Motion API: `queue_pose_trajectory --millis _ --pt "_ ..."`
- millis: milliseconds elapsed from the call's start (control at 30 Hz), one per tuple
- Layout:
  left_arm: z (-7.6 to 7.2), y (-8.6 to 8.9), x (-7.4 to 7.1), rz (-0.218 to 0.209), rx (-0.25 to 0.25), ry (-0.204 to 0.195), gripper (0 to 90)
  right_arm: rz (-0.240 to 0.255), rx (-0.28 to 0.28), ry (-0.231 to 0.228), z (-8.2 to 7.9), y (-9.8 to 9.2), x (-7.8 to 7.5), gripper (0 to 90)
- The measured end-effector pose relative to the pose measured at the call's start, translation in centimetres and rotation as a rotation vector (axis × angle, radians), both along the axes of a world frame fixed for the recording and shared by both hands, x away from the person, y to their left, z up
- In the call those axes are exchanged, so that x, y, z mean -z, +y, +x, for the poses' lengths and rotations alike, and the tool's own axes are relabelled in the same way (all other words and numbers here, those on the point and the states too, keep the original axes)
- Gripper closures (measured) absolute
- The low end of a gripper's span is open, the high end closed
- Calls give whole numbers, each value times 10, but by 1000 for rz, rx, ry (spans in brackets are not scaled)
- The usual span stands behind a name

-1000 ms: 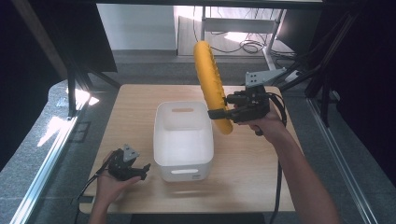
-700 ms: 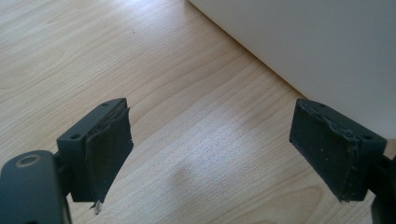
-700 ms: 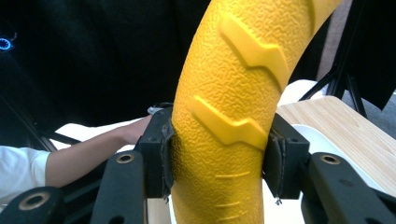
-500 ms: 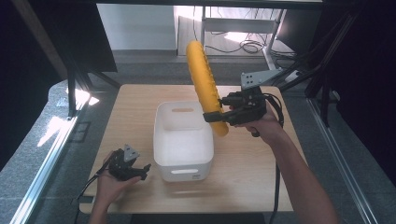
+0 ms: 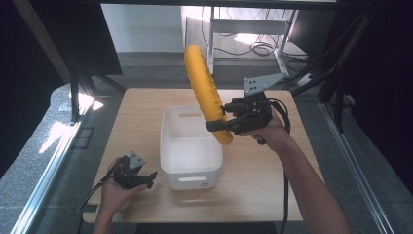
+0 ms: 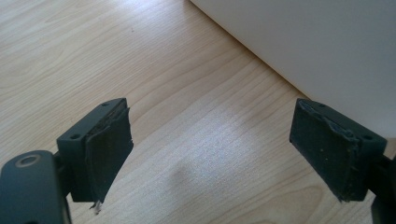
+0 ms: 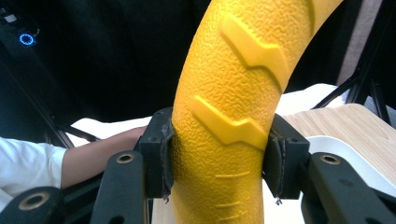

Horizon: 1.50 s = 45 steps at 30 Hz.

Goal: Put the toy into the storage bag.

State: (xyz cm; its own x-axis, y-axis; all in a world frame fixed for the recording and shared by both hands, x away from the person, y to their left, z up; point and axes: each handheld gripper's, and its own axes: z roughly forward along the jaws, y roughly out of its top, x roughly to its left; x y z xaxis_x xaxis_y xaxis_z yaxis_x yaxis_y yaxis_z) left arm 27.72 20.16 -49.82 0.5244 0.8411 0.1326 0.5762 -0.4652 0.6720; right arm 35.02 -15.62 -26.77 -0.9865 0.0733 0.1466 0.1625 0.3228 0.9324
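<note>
A long curved yellow piece [image 5: 204, 87] with a rough skin and raised zigzag ridges stands nearly upright in the air, tilted to the left at its top. My right gripper [image 5: 216, 126] is shut on its lower part, and in the right gripper view both pads press the yellow piece [image 7: 224, 93] from either side, right gripper [image 7: 219, 158]. Its lower end hangs over the right wall of a white bin [image 5: 214, 178]. My left gripper [image 5: 148, 176] rests on the table just left of the bin's front corner, and in the left gripper view the left gripper [image 6: 210, 149] is open around bare wood.
The wooden table [image 5: 272, 180] carries the bin near its middle. The bin's white wall [image 6: 327, 51] rises close behind my left gripper. Black frame posts and a metal rail line the table's sides. A forearm [image 7: 93, 154] with a white sleeve lies beyond the yellow piece.
My right gripper has carried the yellow piece to the left and slightly down, from beside the bin to over its right wall. The left gripper has stayed put.
</note>
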Motion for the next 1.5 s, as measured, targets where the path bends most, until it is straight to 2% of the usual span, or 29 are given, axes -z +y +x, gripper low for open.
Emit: queue_pose_trajectory --millis 433,667,1200,1500 --pt "0 0 0 -2 -1 -2 131 4 -49 15 -4 15 3 512" --pt "1 3 2 -20 -18 8 132 4 -86 19 -8 22 4 512" --pt "1 4 3 -27 -30 13 132 2 -121 27 -10 29 13 511" --pt "1 6 2 -29 -31 13 132 -20 -149 34 -11 33 20 511"
